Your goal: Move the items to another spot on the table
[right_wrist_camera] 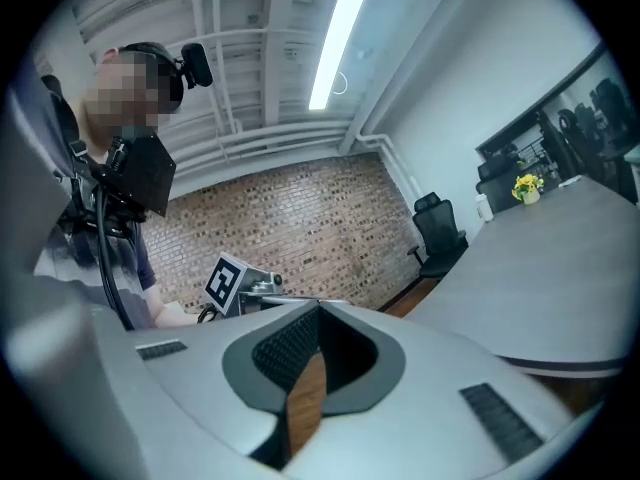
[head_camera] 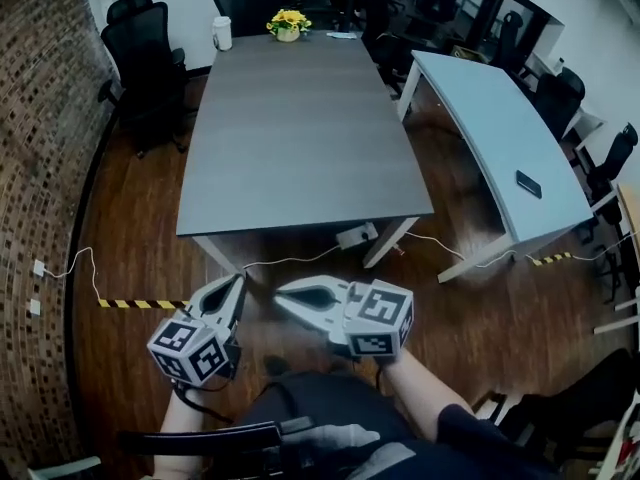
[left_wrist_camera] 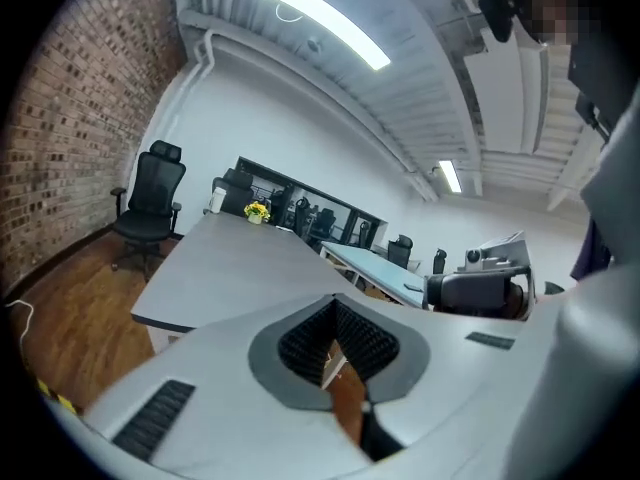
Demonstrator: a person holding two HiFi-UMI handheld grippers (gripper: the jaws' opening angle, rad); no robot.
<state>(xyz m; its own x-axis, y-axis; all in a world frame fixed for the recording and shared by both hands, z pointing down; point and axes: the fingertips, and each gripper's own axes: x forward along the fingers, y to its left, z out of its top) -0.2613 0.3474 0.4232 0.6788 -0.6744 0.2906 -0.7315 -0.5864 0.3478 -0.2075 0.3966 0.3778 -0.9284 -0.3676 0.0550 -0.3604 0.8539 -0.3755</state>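
A long grey table (head_camera: pixel 300 138) carries a white cup (head_camera: pixel 222 33) and a small pot of yellow flowers (head_camera: pixel 288 24) at its far end. The same flowers (left_wrist_camera: pixel 257 211) and cup (left_wrist_camera: pixel 217 199) show in the left gripper view, and small at the right in the right gripper view, flowers (right_wrist_camera: pixel 527 187). Both grippers hang over the wooden floor short of the table's near edge, far from those items. My left gripper (head_camera: pixel 238 280) is shut and holds nothing. My right gripper (head_camera: pixel 280 291) is shut and empty too, its tip turned towards the left one.
A pale blue table (head_camera: pixel 500 138) with a dark phone (head_camera: pixel 528 183) stands to the right. Black office chairs (head_camera: pixel 145 43) ring the far end and left side. A brick wall (head_camera: pixel 40 168) runs along the left. White cables and striped tape (head_camera: pixel 140 303) lie on the floor.
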